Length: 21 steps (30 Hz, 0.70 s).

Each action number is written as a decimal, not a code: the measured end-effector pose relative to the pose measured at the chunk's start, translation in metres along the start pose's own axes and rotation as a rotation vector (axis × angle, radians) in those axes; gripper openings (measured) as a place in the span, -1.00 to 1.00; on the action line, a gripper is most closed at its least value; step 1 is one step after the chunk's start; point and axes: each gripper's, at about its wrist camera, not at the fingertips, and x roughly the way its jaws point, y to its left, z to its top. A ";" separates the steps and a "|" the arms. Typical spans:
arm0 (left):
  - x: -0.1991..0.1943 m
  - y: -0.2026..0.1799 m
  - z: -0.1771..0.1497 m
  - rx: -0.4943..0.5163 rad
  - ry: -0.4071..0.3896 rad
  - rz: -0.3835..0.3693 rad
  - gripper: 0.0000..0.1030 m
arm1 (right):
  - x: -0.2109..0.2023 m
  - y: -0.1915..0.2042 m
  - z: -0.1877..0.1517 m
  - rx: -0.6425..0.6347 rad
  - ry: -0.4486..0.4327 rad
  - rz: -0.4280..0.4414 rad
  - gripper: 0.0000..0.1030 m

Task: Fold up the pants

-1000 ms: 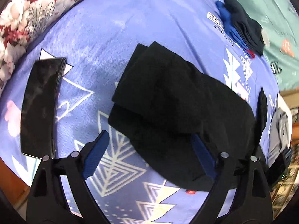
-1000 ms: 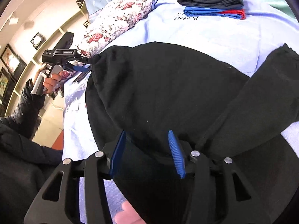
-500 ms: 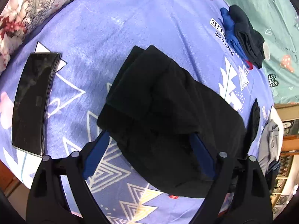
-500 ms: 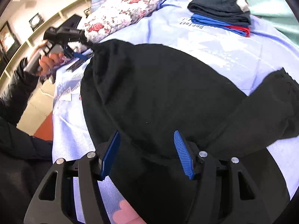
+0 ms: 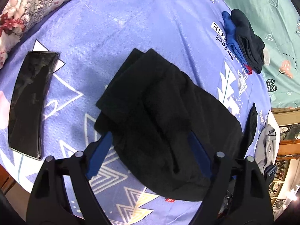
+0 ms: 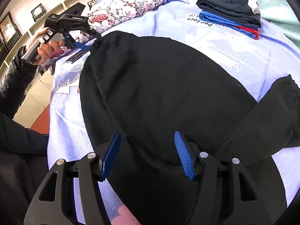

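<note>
Both hand-held grippers, left hand-held gripper (image 5: 148, 150) just narrowing and right hand-held gripper (image 6: 147, 153) just widened, straddle the pants (image 5: 165, 116) unclenched, apparently positioned to grip the folded edge on the bed (image 5: 131, 22).

Black phone (image 5: 28, 101), floral pillow (image 6: 127, 1), folded clothes stack (image 6: 230, 13) on lilac bedsheet (image 5: 131, 24).

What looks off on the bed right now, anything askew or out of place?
Mainly the black pants: one leg splays out sideways to the right instead of lying over the other. Also, a phone lies on the bedsheet near the fold area. The folded clothes stack looks tidy.
</note>
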 end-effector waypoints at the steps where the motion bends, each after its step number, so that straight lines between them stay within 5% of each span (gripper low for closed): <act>1: 0.002 -0.001 0.001 0.001 0.003 -0.001 0.40 | 0.000 0.000 -0.001 -0.004 0.002 -0.006 0.18; 4: 0.007 -0.001 0.005 -0.007 0.014 -0.005 0.15 | 0.000 0.000 0.000 -0.002 0.000 -0.016 0.14; 7: 0.016 0.002 0.010 -0.020 0.036 -0.001 -0.10 | 0.002 0.000 0.001 -0.010 0.003 -0.013 -0.13; 13: 0.021 0.017 0.007 -0.104 0.066 -0.049 -0.02 | 0.005 0.018 0.001 -0.094 0.031 0.007 -0.13; 21: 0.032 0.019 0.000 -0.118 0.100 -0.058 0.02 | 0.020 0.017 -0.001 -0.131 0.090 -0.078 -0.13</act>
